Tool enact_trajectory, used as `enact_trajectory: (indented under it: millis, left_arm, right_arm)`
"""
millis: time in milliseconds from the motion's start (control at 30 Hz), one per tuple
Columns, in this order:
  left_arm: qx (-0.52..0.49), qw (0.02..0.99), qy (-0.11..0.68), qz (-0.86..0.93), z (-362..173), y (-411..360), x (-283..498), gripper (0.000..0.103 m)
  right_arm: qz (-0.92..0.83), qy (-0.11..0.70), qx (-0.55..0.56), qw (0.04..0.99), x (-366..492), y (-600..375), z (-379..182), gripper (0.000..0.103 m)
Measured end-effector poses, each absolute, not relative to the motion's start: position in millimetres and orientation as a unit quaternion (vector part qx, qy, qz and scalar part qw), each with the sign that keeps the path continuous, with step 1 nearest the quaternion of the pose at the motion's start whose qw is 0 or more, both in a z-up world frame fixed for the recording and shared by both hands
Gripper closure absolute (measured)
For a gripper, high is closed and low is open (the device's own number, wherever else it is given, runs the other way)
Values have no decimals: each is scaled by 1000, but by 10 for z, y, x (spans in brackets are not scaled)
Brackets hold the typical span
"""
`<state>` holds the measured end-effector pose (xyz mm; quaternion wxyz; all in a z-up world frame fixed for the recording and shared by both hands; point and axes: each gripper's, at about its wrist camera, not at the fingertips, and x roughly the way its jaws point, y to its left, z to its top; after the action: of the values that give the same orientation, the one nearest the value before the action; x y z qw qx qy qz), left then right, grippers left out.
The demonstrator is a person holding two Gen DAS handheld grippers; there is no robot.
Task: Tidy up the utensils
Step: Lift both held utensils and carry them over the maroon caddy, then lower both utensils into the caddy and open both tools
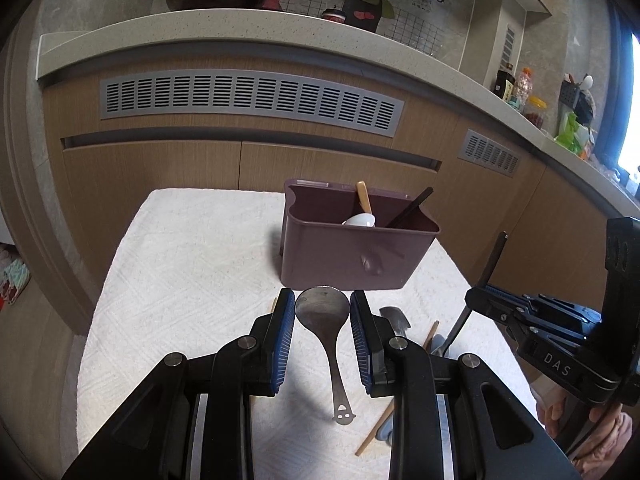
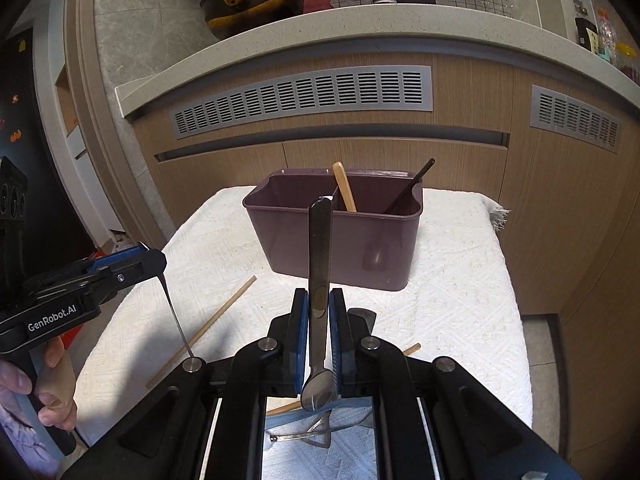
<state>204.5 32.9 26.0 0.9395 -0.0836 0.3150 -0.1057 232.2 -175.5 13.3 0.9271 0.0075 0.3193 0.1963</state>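
Purple caddy (image 2: 336, 236) sits mid-towel (image 1: 180, 272), near far edge, cabinet fronts (image 1: 160, 176) close behind. You have open towel left of caddy. Wooden chopstick (image 2: 208, 328) lies loose on the left side. Your left gripper (image 1: 322, 316) tilts down, jaws clamped on bowl edges of steel spoon (image 1: 326, 320), handle hanging toward you. Your right gripper (image 2: 319, 312) tilts down, jaws together on dark-handled spoon (image 2: 320, 264), handle pointing at caddy. Wooden-handled white spoon (image 1: 362, 210) and black chopstick (image 1: 412, 206) already in caddy's right compartment.
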Motion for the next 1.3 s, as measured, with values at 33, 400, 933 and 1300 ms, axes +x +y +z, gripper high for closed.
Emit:
enact_trajectory:
  millis: [33,400,933,1300]
  left_arm:
    - [-83,940,314,-107,271,328,2051,74]
    - [-74,959,235,-137,1070,302,2298,74]
    - [-58,966,218,-125,1233,168,3536,74]
    - [-72,943,302,-123,571,184,3777,70]
  right_arm:
    - [197,317,7,928,2321,-1762,149,94]
    - [199,255,-4,946,2365,-1836,704,95]
    - [177,213,-7,961,3350,-1832,1259,95]
    - [162,300,-35,939,3631,-1743,510,85]
